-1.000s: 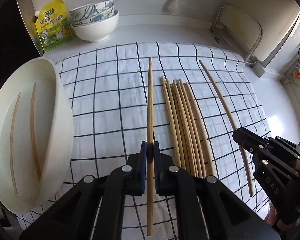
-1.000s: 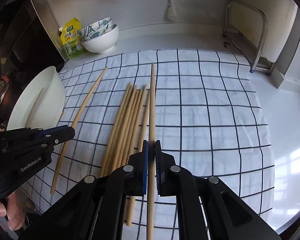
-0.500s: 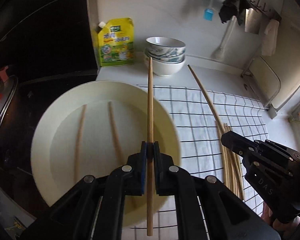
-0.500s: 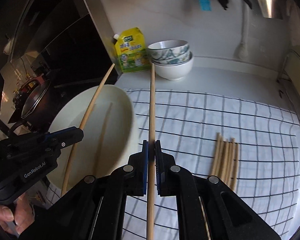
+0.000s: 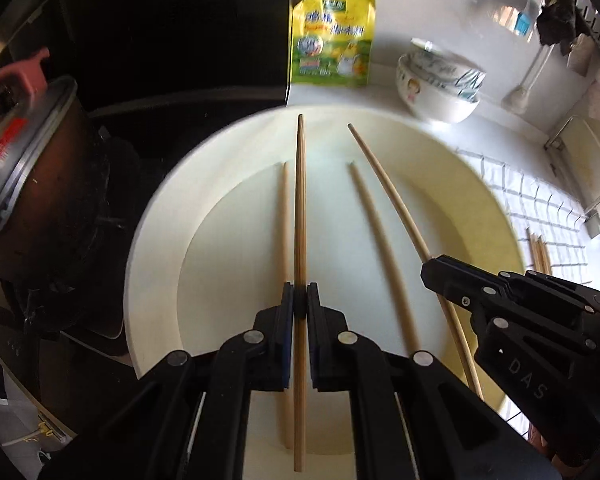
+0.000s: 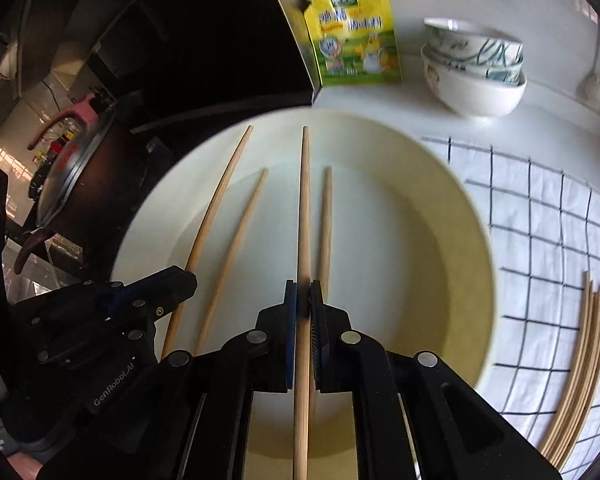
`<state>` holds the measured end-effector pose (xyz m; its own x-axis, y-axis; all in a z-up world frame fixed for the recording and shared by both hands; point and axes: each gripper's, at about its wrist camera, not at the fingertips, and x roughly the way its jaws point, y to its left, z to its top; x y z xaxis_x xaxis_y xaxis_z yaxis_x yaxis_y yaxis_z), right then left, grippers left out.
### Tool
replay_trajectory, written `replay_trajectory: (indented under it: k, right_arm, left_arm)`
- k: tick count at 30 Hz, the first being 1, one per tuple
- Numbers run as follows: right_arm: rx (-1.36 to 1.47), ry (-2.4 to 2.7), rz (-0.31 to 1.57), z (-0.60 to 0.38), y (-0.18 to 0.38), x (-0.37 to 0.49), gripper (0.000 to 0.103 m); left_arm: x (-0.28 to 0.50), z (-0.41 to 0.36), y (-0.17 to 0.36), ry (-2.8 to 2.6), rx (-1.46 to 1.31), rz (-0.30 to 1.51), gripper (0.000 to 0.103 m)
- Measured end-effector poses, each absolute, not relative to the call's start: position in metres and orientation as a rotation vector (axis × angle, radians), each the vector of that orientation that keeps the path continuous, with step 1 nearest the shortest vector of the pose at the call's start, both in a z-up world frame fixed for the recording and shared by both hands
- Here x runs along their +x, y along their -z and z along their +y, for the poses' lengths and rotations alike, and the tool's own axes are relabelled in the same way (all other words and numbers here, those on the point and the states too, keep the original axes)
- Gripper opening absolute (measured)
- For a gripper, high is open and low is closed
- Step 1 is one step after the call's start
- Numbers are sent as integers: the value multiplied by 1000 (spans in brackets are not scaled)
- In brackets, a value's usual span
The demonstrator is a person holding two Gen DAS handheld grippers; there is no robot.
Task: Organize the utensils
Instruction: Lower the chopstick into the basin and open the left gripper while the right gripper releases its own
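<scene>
My left gripper [image 5: 300,305] is shut on a wooden chopstick [image 5: 300,200] and holds it lengthwise over the cream plate [image 5: 152,216]. My right gripper [image 6: 303,300] is shut on a second chopstick [image 6: 305,200] over the same plate [image 6: 476,216]. Two more chopsticks [image 5: 285,240] [image 5: 376,248] lie flat in the plate's well. Each gripper shows in the other's view: the right gripper [image 5: 426,270] beside the left, the left gripper [image 6: 189,280] beside the right. A bundle of several chopsticks [image 6: 584,360] lies on the checked cloth [image 6: 560,220] to the right.
A yellow pouch [image 5: 332,40] and stacked bowls [image 5: 440,80] stand behind the plate by the wall. A lidded pot [image 5: 32,152] sits on the dark hob to the left. A dish rack [image 5: 572,140] is at the far right.
Both grippers have swept left from over the checked cloth to above the plate, each still shut on its chopstick. The bundle now lies far to the right.
</scene>
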<state>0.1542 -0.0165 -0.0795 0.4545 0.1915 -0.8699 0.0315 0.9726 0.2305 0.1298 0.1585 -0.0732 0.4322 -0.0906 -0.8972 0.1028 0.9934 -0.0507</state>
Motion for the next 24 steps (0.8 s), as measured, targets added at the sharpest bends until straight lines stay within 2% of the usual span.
replay_trajectory:
  k: [11,13,15,19,24]
  right_arm:
    - [249,-22,1146,-15,99,158,7]
    - [264,-10,1143,-17,97,158,10]
    - [262,-1,1132,-17,94,155,18]
    - [256,17,1108,-16,87,152,21]
    - [255,23,1092,-15,80,146,27]
  left_arm:
    - [137,170,95,155,19,1174,8]
    - [138,174,94,150,3,1170,15]
    - [139,177,90,141,-4,1157,34]
    - [138,182,83,125,-8,1140,37]
    - [132,186,77,123,-18,1127,46]
